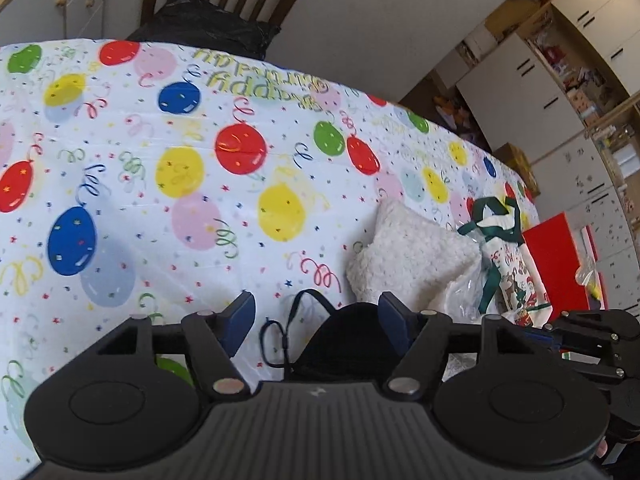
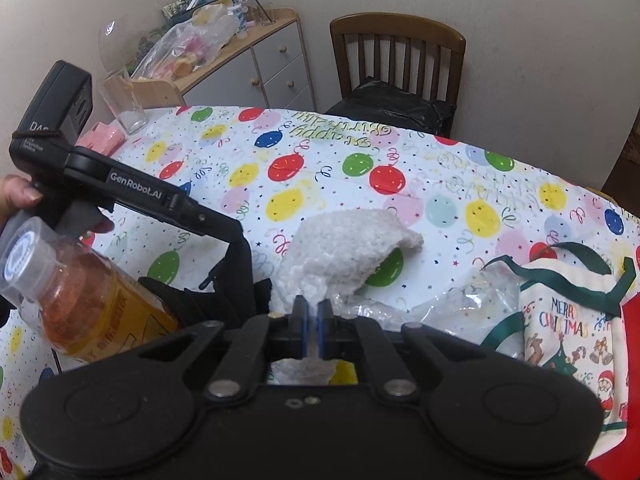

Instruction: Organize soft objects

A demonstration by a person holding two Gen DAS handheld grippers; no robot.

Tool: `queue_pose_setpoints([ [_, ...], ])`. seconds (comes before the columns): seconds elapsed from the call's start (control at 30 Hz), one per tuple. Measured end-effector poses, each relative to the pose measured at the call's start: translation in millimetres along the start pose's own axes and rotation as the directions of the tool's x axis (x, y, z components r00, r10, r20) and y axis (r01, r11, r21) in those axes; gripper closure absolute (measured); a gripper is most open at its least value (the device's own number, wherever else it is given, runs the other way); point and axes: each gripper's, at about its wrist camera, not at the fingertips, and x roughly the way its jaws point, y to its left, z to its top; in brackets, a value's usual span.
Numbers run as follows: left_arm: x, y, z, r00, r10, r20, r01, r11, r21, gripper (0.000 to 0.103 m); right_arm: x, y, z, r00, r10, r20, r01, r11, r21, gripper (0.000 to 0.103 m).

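The table [image 2: 440, 184] (balloon-print cloth) bears a white fluffy cloth [image 2: 344, 248], Christmas bag [image 2: 568, 332], glass [image 2: 124, 104].

Chair [image 2: 398, 60], glass [image 2: 124, 104] (empty), bottle [image 2: 80, 292]

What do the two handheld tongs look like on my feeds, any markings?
Both tongs, left and right, are matte black with round hubs, silver pivot pins and blue pads on the fingers. The left tongs' body reads "GenRobot.AI" in white, with a boxy black module behind it.
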Motion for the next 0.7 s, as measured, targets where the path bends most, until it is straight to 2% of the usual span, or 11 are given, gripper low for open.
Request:
queue_pose_setpoints([
  [0.17,14.2,-4.7,9.3,0.994,-0.058,-0.094,0.055,0.998,-0.037,0.035,5.2,-2.7,-2.8,1.0,-0.004,-0.016,0.004,1.0,0.002,0.099],
  [0.27,14.0,-15.8,16.2,0.99,-0.08,-0.113,0.08,0.997,-0.009,0.035,7.5,-4.4,-3.6,1.0,-0.001,-0.022,0.001,1.0,0.006,0.099],
  [0.33,19.5,-22.7,18.1,0.987,-0.071,-0.144,0.075,0.997,0.022,0.035,8.2,-4.6,-4.2,1.0,0.004,-0.025,-0.004,1.0,0.005,0.099],
  [0.47,36.4,-24.0,15.7,0.976,-0.003,-0.218,0.022,0.996,0.086,0.035,10.1,-5.4,-3.4,1.0,0.01,-0.027,-0.01,1.0,0.008,0.099],
  [0.57,43.6,-18.7,17.2,0.971,-0.012,-0.238,0.032,0.996,0.08,0.037,11.9,-6.3,-4.0,0.999,0.012,-0.032,-0.011,1.0,0.01,0.099],
  [0.63,45.0,-19.4,16.3,0.971,-0.029,-0.237,0.049,0.995,0.081,0.054,13.2,-7.0,-4.6,0.999,0.012,-0.035,-0.012,1.0,0.01,0.099],
  [0.67,45.3,-20.3,15.1,0.97,-0.048,-0.24,0.069,0.994,0.08,0.067,13.8,-7.4,-4.8,0.999,0.012,-0.037,-0.012,1.0,0.011,0.099],
  [0.7,45.4,-21.4,13.6,0.968,-0.058,-0.244,0.081,0.993,0.084,0.073,14.3,-7.6,-5.2,0.999,0.012,-0.037,-0.011,1.0,0.011,0.099],
])
